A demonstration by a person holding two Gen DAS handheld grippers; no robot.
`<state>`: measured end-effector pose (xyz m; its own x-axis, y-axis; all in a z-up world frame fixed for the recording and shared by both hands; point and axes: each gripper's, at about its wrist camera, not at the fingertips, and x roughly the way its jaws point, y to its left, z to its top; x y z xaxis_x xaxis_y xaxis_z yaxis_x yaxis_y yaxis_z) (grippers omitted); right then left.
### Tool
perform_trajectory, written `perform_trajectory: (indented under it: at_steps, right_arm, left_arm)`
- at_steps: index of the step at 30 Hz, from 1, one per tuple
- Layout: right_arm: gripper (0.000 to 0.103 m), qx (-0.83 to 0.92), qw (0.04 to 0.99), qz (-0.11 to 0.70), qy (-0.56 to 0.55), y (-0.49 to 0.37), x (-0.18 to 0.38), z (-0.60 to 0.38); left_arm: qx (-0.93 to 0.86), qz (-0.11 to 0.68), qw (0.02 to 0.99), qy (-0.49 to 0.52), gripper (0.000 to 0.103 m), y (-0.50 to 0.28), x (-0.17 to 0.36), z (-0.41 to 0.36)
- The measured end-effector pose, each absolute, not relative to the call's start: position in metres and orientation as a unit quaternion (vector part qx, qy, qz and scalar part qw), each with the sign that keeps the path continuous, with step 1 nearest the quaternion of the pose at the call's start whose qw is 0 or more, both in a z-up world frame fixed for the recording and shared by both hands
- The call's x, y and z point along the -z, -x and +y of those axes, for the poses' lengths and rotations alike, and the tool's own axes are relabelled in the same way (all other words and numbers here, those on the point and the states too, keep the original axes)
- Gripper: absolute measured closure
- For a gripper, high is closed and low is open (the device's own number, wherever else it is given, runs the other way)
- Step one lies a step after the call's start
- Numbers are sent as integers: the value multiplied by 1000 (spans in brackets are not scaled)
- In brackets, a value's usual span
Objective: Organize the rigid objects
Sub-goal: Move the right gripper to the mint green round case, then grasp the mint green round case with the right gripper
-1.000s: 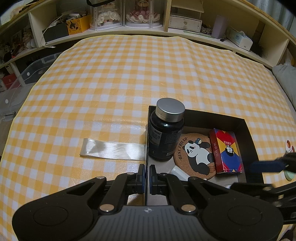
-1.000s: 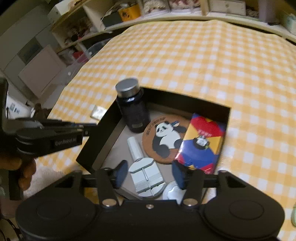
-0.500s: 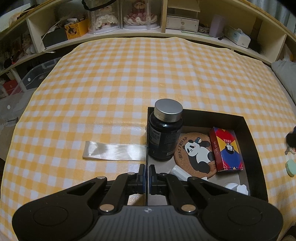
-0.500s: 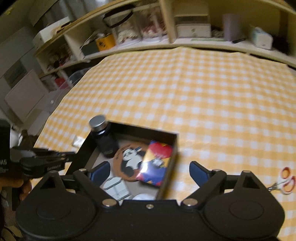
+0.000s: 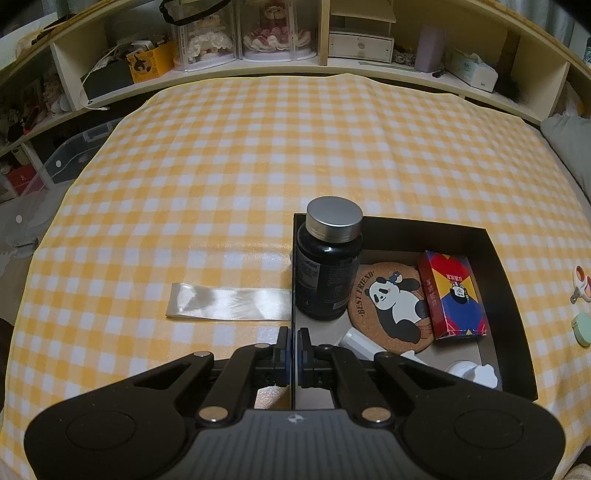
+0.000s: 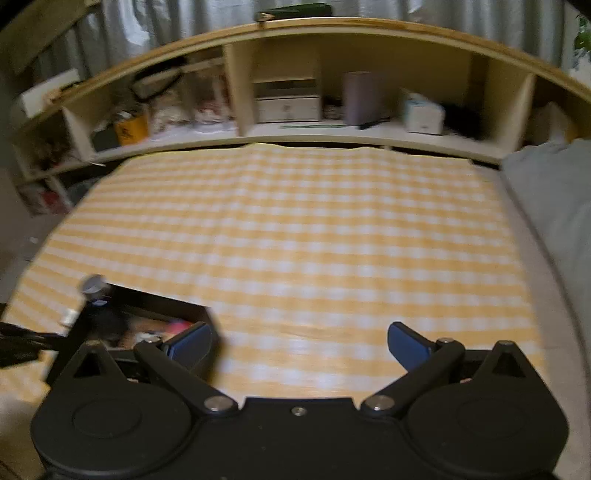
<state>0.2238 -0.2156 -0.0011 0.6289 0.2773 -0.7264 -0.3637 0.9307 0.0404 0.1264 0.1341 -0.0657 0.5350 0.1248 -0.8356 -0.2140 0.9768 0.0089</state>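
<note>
Left wrist looks down close on the black box (image 5: 495, 254); right wrist, farther back, shares it.

A home bedroom, checked bedspread (image 5: 258, 155), wooden shelves (image 6: 332, 133) of dolls (image 5: 207, 40), curtains (image 6: 147, 22), pillow (image 6: 546, 192)

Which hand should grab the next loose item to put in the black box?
Right. The right gripper is open and empty, while the left gripper is pinched on the black box wall, steadying it.
</note>
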Motion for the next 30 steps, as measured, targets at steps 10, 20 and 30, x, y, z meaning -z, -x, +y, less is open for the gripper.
perform_trajectory:
  at_steps: [10,20,30]
  right_arm:
    - [0,-52,872,484,44,-258,58,-281]
    - [13,-80,814,573,55,-259,100,-288]
    - [46,-97,802,583,87,-260,102,-272]
  left_arm:
    - [-97,472,875,48,101,-126,66,134]
    - [-97,472,875,48,100,-127,66,134]
    - [-97,472,875,48,100,-127,66,134]
